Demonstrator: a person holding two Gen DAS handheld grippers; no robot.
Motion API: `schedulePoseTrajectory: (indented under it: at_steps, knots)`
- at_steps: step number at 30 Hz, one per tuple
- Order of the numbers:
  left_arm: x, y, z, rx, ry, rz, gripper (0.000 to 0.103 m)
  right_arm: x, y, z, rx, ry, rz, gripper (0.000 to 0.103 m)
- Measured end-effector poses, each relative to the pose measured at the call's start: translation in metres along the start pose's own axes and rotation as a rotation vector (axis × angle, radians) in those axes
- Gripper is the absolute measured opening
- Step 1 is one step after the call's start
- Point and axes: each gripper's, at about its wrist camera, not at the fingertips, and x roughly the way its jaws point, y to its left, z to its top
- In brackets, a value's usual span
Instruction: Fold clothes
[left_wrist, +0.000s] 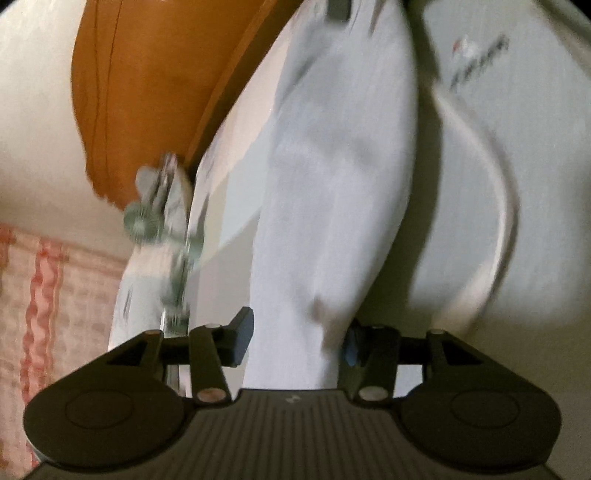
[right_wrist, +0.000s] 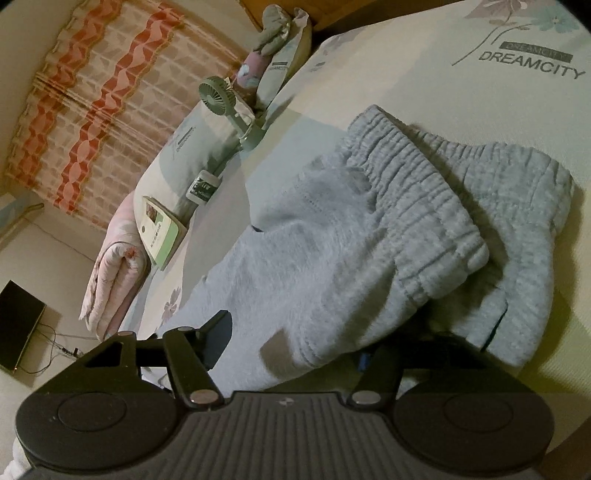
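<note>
Fabric is filling the gap of the left gripper (left_wrist: 295, 341) in the left wrist view: a pale grey fold of the trousers (left_wrist: 332, 184) is running up from between the two fingers, which are standing apart, and whether the pads are pressing on the cloth the blurred picture is not showing. Beyond the fold, at one o'clock, the bedsheet (left_wrist: 535, 147) is lying with dark lettering too smeared to read; at ten o'clock a small fan (left_wrist: 144, 218) is blurring against an orange-brown board (left_wrist: 147, 92), and a red-patterned curtain (left_wrist: 37, 295) is hanging at eight o'clock. In the right wrist view the right gripper (right_wrist: 295, 345) is hovering with its jaws wide, the left finger showing clear of the cloth and the right finger sitting hidden under the edge of the trousers (right_wrist: 369, 240), so no grip is showing. The trousers are lying bunched on the sheet (right_wrist: 424, 74), the ribbed waistband (right_wrist: 424, 206) folding over at two o'clock. Farther off, at ten o'clock, a green-and-white book (right_wrist: 162, 236) is leaning against a folded pink quilt (right_wrist: 110, 280), with a small box (right_wrist: 203, 186), the fan (right_wrist: 218, 96) and pillows (right_wrist: 184, 151) beyond, and the curtain (right_wrist: 92, 110) is hanging behind them.
</note>
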Motion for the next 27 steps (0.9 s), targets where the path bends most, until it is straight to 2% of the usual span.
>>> schedulePoseTrajectory:
  at_steps: [2,6,7,9,10,11,12,13,15,21,24,27]
  knots:
    - [0.007,0.004,-0.017,-0.009,0.047,0.009,0.051,0.0,0.0,0.0,0.0,-0.003,0.001,0.065]
    - [0.02,0.01,-0.04,0.007,0.085,0.023,0.051,-0.002,-0.002,0.001,0.003,-0.015,-0.002,0.059]
    - [0.022,0.011,-0.042,0.012,0.085,0.026,0.046,-0.002,-0.002,0.001,0.005,-0.019,-0.002,0.059]
    - [0.026,0.007,-0.043,0.03,0.081,-0.003,0.027,-0.003,-0.004,0.001,0.009,-0.027,-0.004,0.058]
    - [0.028,0.005,-0.043,0.04,0.078,-0.021,0.013,-0.004,-0.004,0.0,0.011,-0.031,-0.004,0.056]
    - [0.028,0.0,-0.042,0.067,0.075,-0.029,0.004,-0.004,-0.005,0.0,0.013,-0.038,-0.013,0.055]
    - [0.028,-0.004,-0.041,0.094,0.068,-0.028,0.003,-0.003,-0.004,0.0,0.004,-0.04,-0.034,0.049]
    - [0.026,-0.006,-0.039,0.106,0.061,-0.026,0.003,-0.003,-0.003,-0.001,-0.005,-0.042,-0.056,0.039]
    - [0.018,-0.002,-0.038,0.087,0.053,-0.023,0.002,-0.002,-0.002,-0.001,-0.016,-0.043,-0.095,0.024]
    - [-0.02,0.018,-0.028,0.166,0.002,0.03,0.002,-0.013,0.012,0.01,-0.087,-0.079,-0.116,0.021]
    - [-0.05,0.02,-0.018,0.22,-0.037,0.018,0.002,-0.021,0.025,0.021,-0.172,-0.103,-0.153,0.02]
    - [-0.084,0.016,-0.008,0.245,-0.081,-0.024,0.002,-0.029,0.031,0.032,-0.229,-0.096,-0.187,0.02]
